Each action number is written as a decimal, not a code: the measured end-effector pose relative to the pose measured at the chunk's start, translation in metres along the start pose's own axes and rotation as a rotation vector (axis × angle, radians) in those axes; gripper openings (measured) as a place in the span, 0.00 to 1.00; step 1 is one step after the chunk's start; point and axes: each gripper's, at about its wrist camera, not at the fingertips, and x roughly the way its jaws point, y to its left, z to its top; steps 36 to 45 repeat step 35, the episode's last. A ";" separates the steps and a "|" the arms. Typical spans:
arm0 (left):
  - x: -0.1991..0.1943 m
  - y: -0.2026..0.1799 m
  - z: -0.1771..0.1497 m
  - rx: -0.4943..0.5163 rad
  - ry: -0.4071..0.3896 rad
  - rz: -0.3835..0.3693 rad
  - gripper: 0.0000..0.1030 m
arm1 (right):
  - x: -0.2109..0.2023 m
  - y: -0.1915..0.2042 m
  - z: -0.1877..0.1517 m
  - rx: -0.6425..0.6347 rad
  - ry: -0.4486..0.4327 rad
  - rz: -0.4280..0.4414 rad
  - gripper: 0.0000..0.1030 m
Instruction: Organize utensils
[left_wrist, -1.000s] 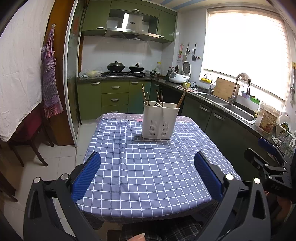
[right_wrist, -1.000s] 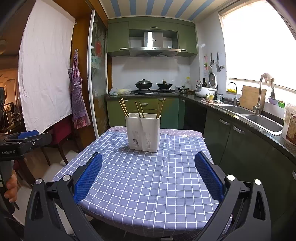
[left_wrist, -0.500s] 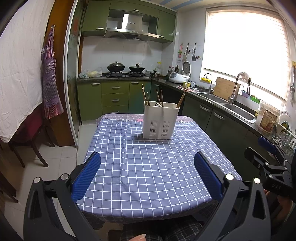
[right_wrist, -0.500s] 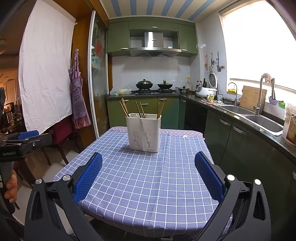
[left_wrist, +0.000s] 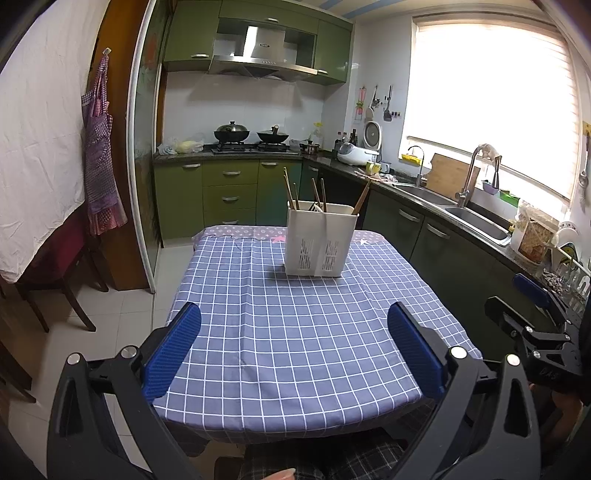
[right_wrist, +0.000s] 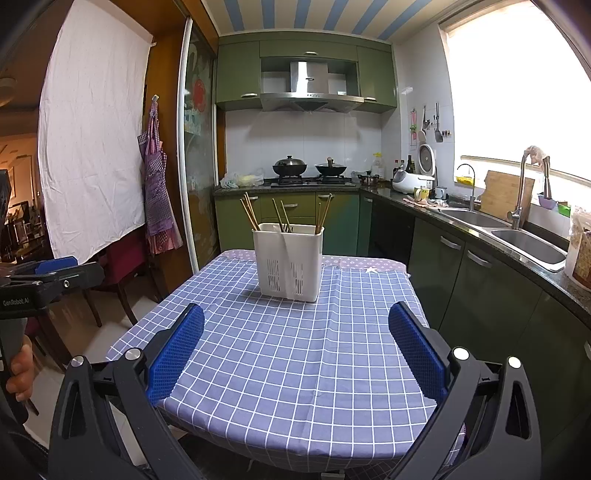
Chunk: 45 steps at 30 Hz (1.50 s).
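— Chopsticks (left_wrist: 290, 192), then: how do they look and where?

— Thin, brown, wooden. Standing upright or slightly tilted in a white holder (left_wrist: 320, 242), fanned out above its rim. Same bunch visible from the right camera (right_wrist: 250, 214), same holder (right_wrist: 288, 262).

— And the holder itself?

— White plastic, tall, with slotted vents low on the front and a divider splitting it into two compartments. Sits on a blue checked tablecloth (left_wrist: 295, 332), toward the far end of the table, well apart from both claws. Sticks in both compartments; how many in each, cannot tell.

— Left claw (left_wrist: 293, 347)?

— Spread wide, blue pads far apart, gripping nothing, touching nothing. Held over the near edge of the table, pointing at the holder.

— Right claw (right_wrist: 295, 347)?

— Likewise gaping, blue pads wide, nothing between them. Also over the near edge of the cloth, aimed at the holder from slightly further right.

— Anything else on the cloth?

— Just the holder. Behind it, green cabinets (left_wrist: 229, 192) and two dark woks on the stove (left_wrist: 251, 134); a steel sink (left_wrist: 476, 218) along the right counter.
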 end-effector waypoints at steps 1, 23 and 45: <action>0.000 0.000 0.000 0.001 0.000 0.001 0.93 | 0.000 0.000 0.000 0.000 0.001 0.000 0.96; 0.005 0.000 0.003 0.012 -0.004 -0.015 0.93 | 0.003 0.001 -0.006 -0.014 0.012 0.004 0.96; 0.014 0.003 0.002 0.008 0.029 0.001 0.93 | 0.006 0.000 -0.006 -0.012 0.018 0.003 0.96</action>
